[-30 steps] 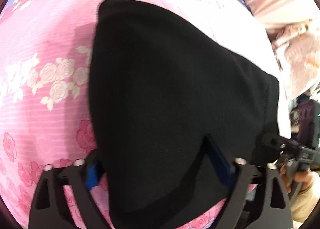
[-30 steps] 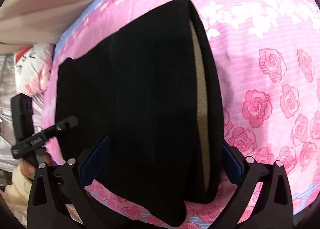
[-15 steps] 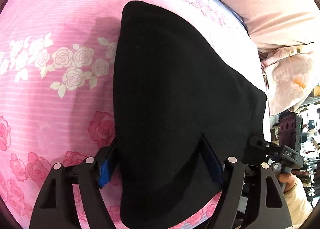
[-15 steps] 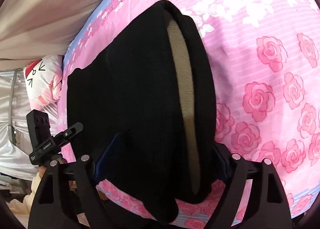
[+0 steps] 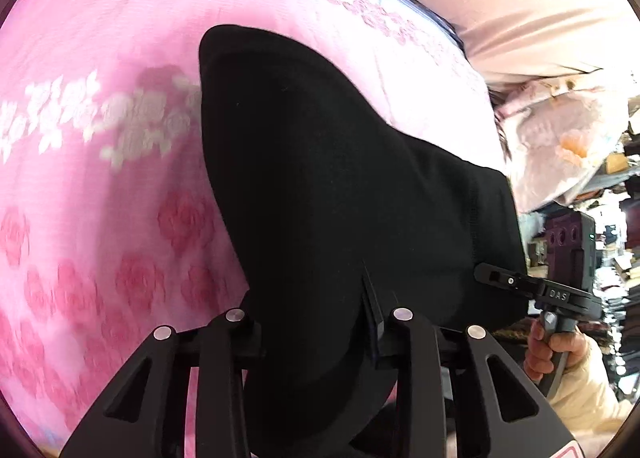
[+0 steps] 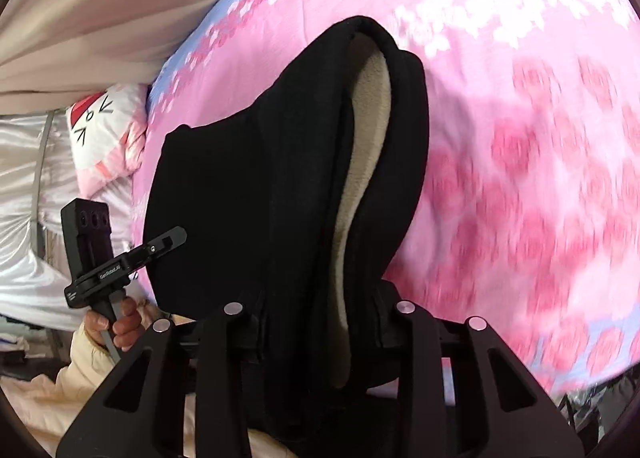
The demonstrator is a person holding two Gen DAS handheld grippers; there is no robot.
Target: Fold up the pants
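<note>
1. bed (image 5: 100,217): pink rose sheet fills both views.
2. pants (image 5: 340,197): black, fleece-lined, centre frame; they look thick, soft and floppy, fairly heavy, best taken at the near edge's corners.
3. left gripper (image 5: 316,322) and right gripper (image 6: 320,318), bottom centre: jaws just closed, each pinching the bunched near edge.

Black angular claws (image 5: 316,322) (image 6: 320,318) with silver screw heads — cream sleeve (image 6: 86,362) at each wrist.
</note>
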